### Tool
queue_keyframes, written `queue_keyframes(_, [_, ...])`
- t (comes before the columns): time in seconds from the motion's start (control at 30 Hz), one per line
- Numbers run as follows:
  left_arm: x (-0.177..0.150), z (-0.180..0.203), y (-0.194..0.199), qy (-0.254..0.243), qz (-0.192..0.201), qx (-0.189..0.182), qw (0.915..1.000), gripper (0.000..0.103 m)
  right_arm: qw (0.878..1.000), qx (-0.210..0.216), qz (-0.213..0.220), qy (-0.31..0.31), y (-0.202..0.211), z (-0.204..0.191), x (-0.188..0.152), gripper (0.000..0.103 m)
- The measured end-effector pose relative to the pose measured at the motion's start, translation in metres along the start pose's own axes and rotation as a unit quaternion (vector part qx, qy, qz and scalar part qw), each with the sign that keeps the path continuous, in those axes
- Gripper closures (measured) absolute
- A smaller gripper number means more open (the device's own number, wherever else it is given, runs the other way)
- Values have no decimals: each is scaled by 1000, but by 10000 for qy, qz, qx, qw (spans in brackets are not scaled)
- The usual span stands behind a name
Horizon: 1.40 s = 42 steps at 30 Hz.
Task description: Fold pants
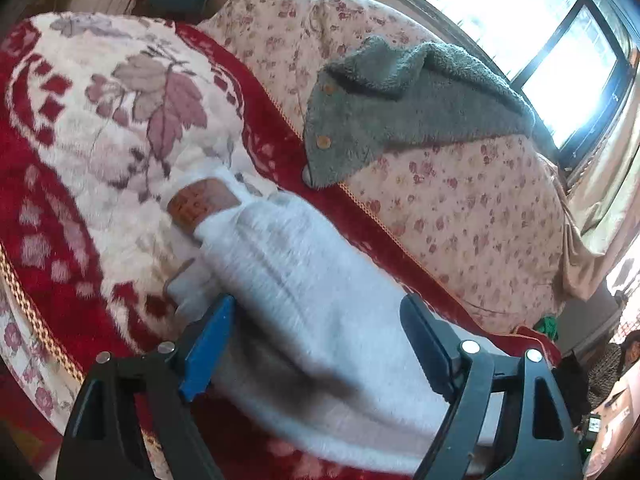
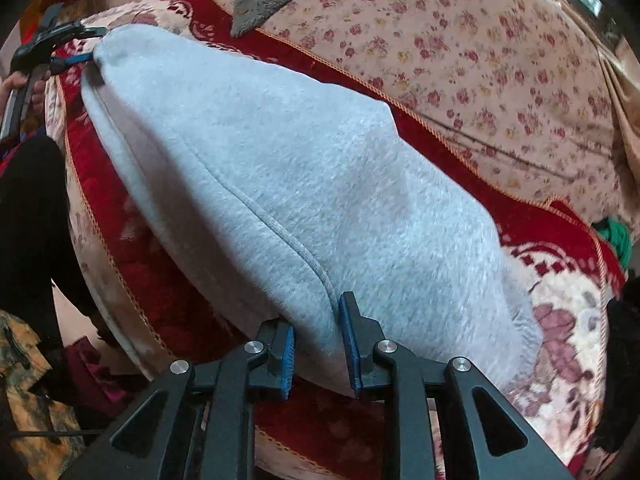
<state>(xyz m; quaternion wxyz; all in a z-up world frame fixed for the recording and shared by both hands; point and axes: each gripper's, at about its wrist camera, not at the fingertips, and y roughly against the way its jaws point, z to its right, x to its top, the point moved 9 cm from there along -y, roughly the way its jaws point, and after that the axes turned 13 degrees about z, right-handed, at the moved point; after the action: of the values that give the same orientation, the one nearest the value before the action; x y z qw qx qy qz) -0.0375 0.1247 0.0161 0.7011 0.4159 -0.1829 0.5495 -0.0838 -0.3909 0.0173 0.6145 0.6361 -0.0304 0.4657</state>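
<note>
The light grey fleece pants point(image 2: 304, 184) lie folded lengthwise across a red and cream floral blanket point(image 2: 560, 320). In the left wrist view the pants point(image 1: 320, 300) run between my left gripper's point(image 1: 320, 344) wide-apart jaws, with a brown waistband label point(image 1: 202, 204) at their far end. My right gripper point(image 2: 318, 344) has its blue-padded jaws narrowly apart around the folded edge of the pants. The left gripper point(image 2: 76, 48) also shows in the right wrist view at the pants' far end.
A grey fleece garment with wooden buttons point(image 1: 400, 108) lies on a floral-covered cushion point(image 1: 460, 200) behind the blanket. A bright window point(image 1: 540, 20) is at the back right. The blanket's braided edge point(image 2: 104, 248) drops off at the left.
</note>
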Motion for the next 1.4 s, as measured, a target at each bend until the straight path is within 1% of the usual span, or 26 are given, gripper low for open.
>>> queue_keyframes(0.03, [-1, 1, -6, -75, -60, 111, 9999, 20, 9999, 0, 64, -144, 3, 1, 2, 77])
queue_keyframes(0.07, [-2, 0, -10, -142, -117, 234, 9996, 20, 9994, 25, 129, -316, 7, 1, 4, 72])
queue_keyframes(0.1, [-4, 0, -14, -199, -166, 328, 9991, 20, 9989, 61, 155, -447, 10, 2, 5, 62])
queue_keyframes(0.13, [-7, 0, -17, -271, -204, 417, 9986, 20, 9969, 197, 217, -729, 15, 1, 5, 48])
queue_keyframes(0.2, [-11, 1, -22, -460, -225, 580, 9970, 20, 9917, 366, 419, -1156, 27, 2, 6, 33])
queue_keyframes(0.27, [-17, 2, -24, -517, -292, 598, 9964, 20, 9853, 449, 567, -1545, 40, 5, 1, 32])
queue_keyframes(0.33, [-24, 1, -26, -464, -443, 634, 9959, 20, 9715, 696, 589, -2189, 49, 12, -9, 31])
queue_keyframes(0.43, [-30, 1, -20, -551, -499, 742, 9945, 20, 9363, 992, 661, -3302, 57, 30, -28, 31])
queue_keyframes(0.5, [-34, 4, -15, -689, -462, 764, 9936, 20, 9041, 1126, 797, -4043, 58, 47, -41, 31])
queue_keyframes(0.57, [-41, 7, -16, -738, -608, 756, 9926, 20, 8777, 1286, 882, -4532, 53, 58, -47, 29])
queue_keyframes(0.6, [-45, 8, -17, -743, -680, 775, 9919, 20, 8609, 1406, 929, -4800, 47, 64, -50, 28])
queue_keyframes(0.7, [-53, 12, -22, -676, -788, 709, 9921, 20, 8413, 1368, 873, -5156, 29, 76, -57, 26])
queue_keyframes(0.8, [-59, 10, -31, -601, -904, 751, 9913, 20, 8184, 1459, 1018, -5464, 11, 88, -57, 25])
queue_keyframes(0.87, [-61, 5, -39, -421, -963, 809, 9912, 19, 7938, 1558, 1069, -5782, 0, 97, -59, 25])
queue_keyframes(0.93, [-59, 3, -45, -310, -920, 870, 9915, 19, 7560, 1634, 1155, -6233, -13, 107, -67, 32])
queue_keyframes(0.97, [-56, 2, -46, -268, -893, 893, 9916, 19, 7501, 1602, 1210, -6301, -15, 111, -69, 47])
queue_keyframes(1.0, [-53, 2, -49, -172, -861, 913, 9919, 19, 7475, 1553, 1268, -6333, -17, 114, -70, 59])
queue_keyframes(1.03, [-51, 1, -51, -79, -846, 904, 9923, 20, 7436, 1587, 1314, -6361, -19, 115, -68, 62])
queue_keyframes(1.07, [-49, 1, -54, 39, -840, 873, 9926, 22, 7430, 1616, 1337, -6356, -19, 116, -67, 63])
queue_keyframes(1.13, [-47, 4, -58, 87, -879, 830, 9926, 61, 7550, 1591, 1386, -6209, -15, 118, -57, 66])
queue_keyframes(1.17, [-46, 5, -60, 45, -947, 830, 9920, 90, 7578, 1615, 1456, -6152, -10, 120, -52, 69])
queue_keyframes(1.23, [-42, 13, -59, 14, -941, 685, 9932, 91, 7598, 1634, 1642, -6075, 0, 127, -43, 73])
queue_keyframes(1.27, [-39, 20, -55, -80, -892, 615, 9941, 92, 7607, 1632, 1767, -6029, 5, 132, -38, 81])
queue_keyframes(1.33, [-32, 38, -45, -267, -779, 324, 9961, 93, 7619, 1680, 2025, -5918, 22, 143, -26, 86])
queue_keyframes(1.37, [-29, 48, -38, -310, -721, 140, 9968, 93, 7664, 1664, 2110, -5835, 29, 146, -22, 86])
queue_keyframes(1.4, [-26, 54, -32, -337, -693, -4, 9970, 93, 7769, 1600, 2221, -5670, 40, 149, -14, 88])
